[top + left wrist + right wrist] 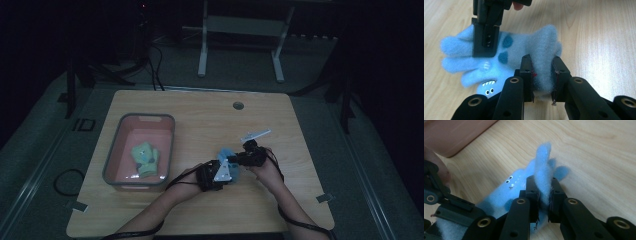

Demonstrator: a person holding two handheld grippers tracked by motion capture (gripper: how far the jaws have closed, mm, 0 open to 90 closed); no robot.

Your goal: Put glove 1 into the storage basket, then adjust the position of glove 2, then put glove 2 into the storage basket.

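A: What is laid out, from the biggest thing down?

B: A wooden table (200, 115) is seen, with a pink bin (112, 160) at its left side in which a green glove (145, 159) lies. Nearer the middle, just beside the bin, a fuzzy blue glove (496, 60) with dark spots and a small monster face is held between the two tools, close above the tabletop.

A: What could go wrong from here?

B: A judgement only: if the two hands are pulled apart or raised unevenly, the fleece could be stretched or dragged out of one grip, since only a fold of soft pile is pinched on each side. It might then be dropped short of the bin.

A: And the jaws?

B: The left gripper (543, 72) is clamped on the cuff end, the cloth bunched thick between its pads. The right gripper (544, 192) is clamped on a thin ridge of the finger end, its jaws nearly together.
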